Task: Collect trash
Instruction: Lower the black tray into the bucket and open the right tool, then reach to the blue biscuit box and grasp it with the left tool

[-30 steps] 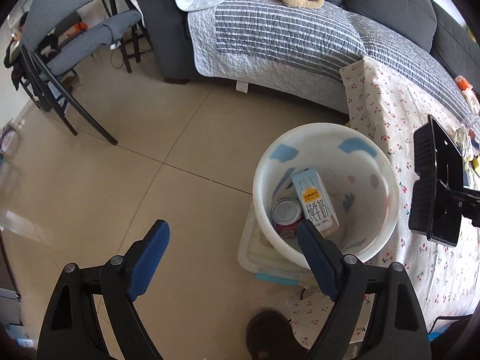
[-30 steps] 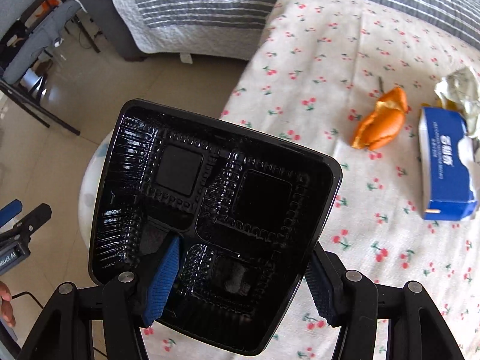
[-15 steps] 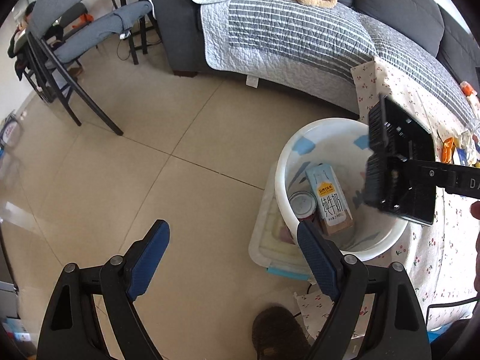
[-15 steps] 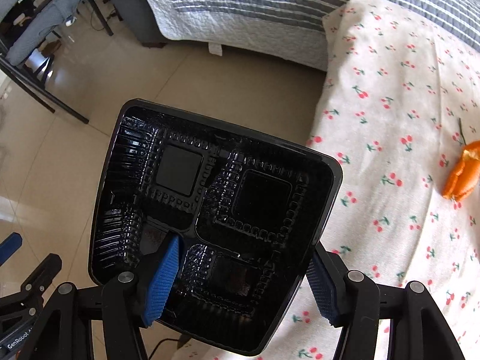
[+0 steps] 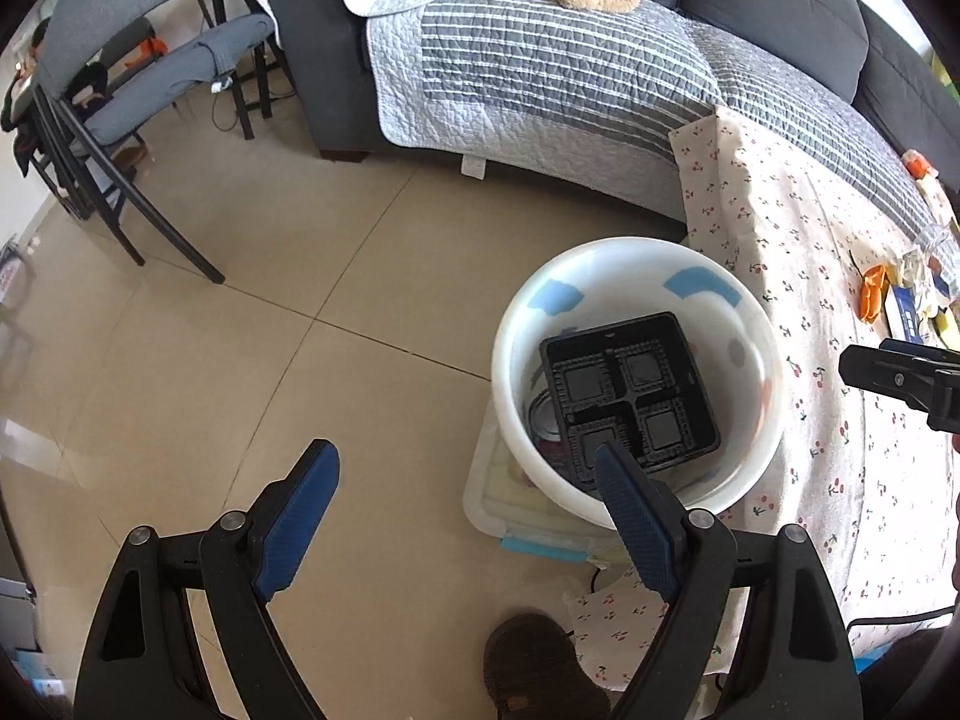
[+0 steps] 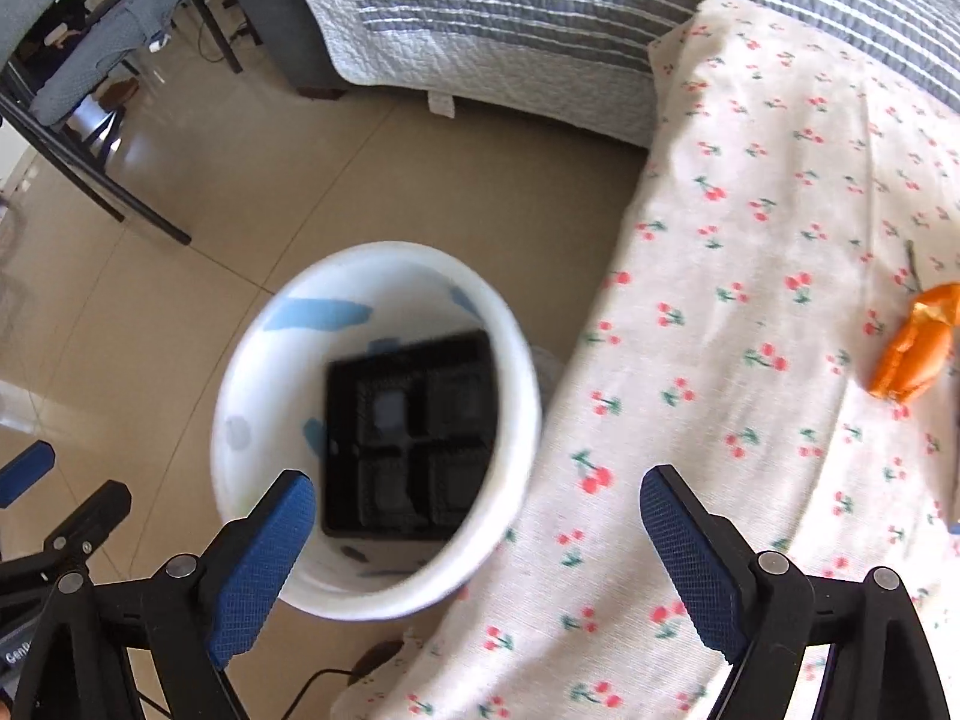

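A black tray (image 5: 630, 390) with 4 square wells lay tilted, face up, inside the white bucket (image 5: 744, 468), over a can (image 5: 543, 420). Orange peel (image 6: 918, 354) lay on the tablecloth.

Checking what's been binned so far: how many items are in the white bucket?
2 visible: a black tray on top and a can partly under it; more may be hidden.

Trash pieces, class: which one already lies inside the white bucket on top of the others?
The black plastic compartment tray. It lies open side up, covering the metal can in the white bucket.
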A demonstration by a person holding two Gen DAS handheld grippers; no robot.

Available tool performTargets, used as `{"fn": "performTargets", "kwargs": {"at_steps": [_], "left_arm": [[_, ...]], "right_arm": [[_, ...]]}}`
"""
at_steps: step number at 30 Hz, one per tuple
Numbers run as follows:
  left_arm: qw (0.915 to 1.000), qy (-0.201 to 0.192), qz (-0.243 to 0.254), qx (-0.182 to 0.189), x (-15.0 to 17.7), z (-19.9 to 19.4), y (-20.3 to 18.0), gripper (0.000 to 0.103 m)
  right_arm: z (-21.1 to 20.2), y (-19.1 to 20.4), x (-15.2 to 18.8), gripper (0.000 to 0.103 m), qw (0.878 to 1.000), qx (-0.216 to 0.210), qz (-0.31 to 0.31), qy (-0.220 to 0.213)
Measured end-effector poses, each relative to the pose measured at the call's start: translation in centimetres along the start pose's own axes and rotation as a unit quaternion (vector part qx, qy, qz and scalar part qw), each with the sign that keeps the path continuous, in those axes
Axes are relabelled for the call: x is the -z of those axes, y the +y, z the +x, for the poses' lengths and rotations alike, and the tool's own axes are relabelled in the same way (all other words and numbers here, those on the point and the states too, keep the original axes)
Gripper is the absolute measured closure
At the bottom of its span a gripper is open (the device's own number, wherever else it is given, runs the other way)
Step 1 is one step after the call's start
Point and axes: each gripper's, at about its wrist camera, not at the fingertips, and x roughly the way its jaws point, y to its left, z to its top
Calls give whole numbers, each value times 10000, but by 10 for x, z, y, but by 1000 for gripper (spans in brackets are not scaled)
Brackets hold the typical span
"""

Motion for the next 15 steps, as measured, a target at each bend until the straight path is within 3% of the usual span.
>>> {"fn": "performTargets", "kwargs": {"at_steps": [15], "left_arm": [[9965,-37,721,416,-15,-13,-114,14]], "right_arm": [[-74,-150,62,12,9934,798,801,-187]]}}
